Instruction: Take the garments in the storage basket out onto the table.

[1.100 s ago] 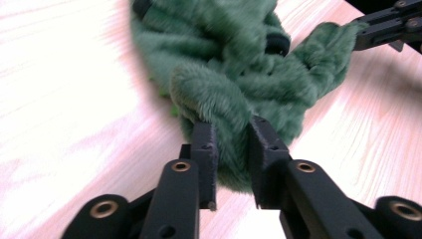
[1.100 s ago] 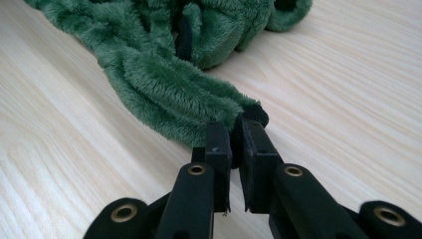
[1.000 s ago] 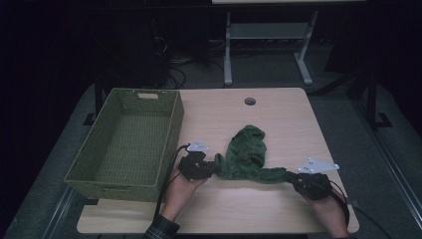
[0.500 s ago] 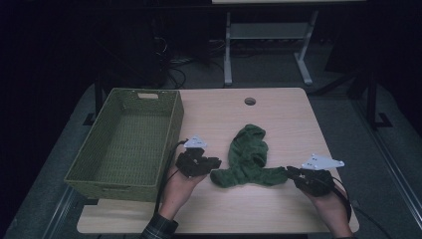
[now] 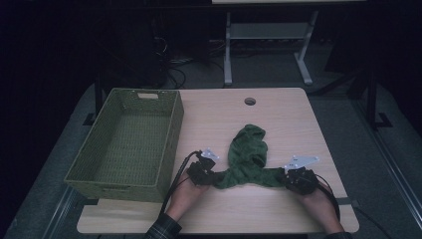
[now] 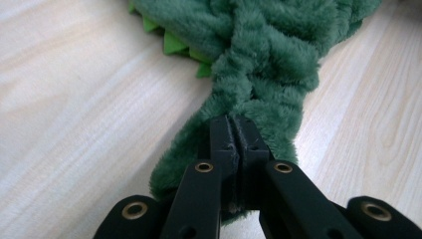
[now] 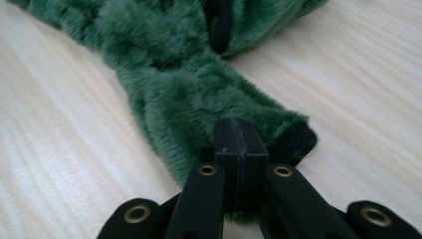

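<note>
A fuzzy dark green plush cloth (image 5: 248,154) lies on the wooden table (image 5: 278,107), its two near ends spread apart like an upside-down Y. My left gripper (image 5: 212,177) is shut on the left end; its jaws have just been closing, with pile bulging around them (image 6: 232,132). Light green spikes edge the cloth (image 6: 268,59) farther along. My right gripper (image 5: 281,177) is shut on the right end, its jaws also just closed on the fabric (image 7: 238,137). A black trim runs along the cloth (image 7: 169,84) beside them.
A green woven basket (image 5: 171,129), with nothing in it, stands on the table's left side, close to my left hand. A round cable hole (image 5: 250,101) sits near the far edge. A white metal frame (image 5: 268,35) stands on the floor beyond.
Both hands have come lower and nearer the front edge. The cloth's two near ends now stretch out between the grippers, and both pairs of jaws have closed tight on the fabric.
</note>
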